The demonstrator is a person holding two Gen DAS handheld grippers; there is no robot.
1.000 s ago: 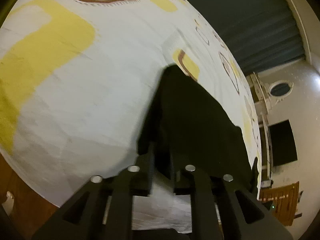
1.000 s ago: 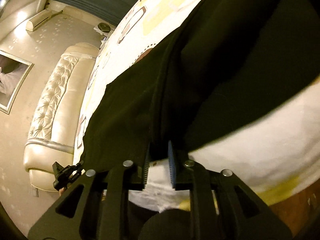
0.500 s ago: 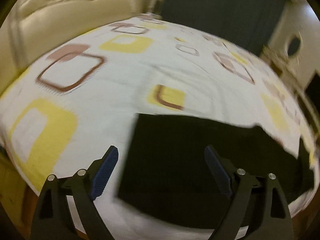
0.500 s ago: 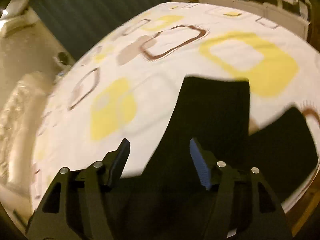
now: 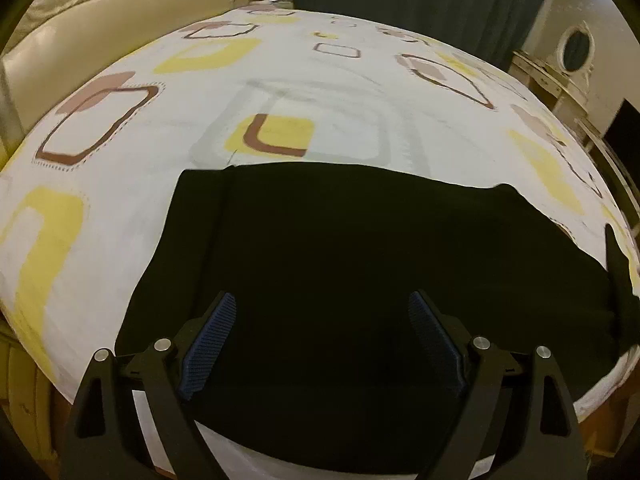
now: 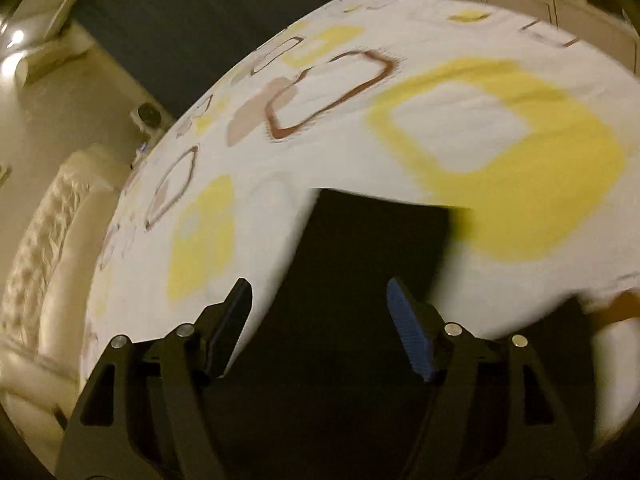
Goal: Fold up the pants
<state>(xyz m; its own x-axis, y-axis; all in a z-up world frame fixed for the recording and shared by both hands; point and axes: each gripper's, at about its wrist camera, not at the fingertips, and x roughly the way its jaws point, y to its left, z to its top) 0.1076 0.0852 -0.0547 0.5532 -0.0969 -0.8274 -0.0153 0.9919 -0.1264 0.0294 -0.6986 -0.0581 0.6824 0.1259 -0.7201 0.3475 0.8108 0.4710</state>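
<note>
Both my left claw point(image 5: 320, 344) and right claw point(image 6: 320, 320) hover spread and empty, freshly opened, above the black pants point(image 5: 360, 260) lying flat on the bed point(image 5: 120, 208), so next I'd pinch matching edges squarely.

You have open bed point(image 5: 328, 80) sheet beyond the black pants point(image 5: 360, 248) on the far side and to the left, all flat. The padded headboard point(image 5: 100, 12) closes the far left. On the right, a dresser point(image 5: 560, 80) stands just beside the bed edge.
</note>
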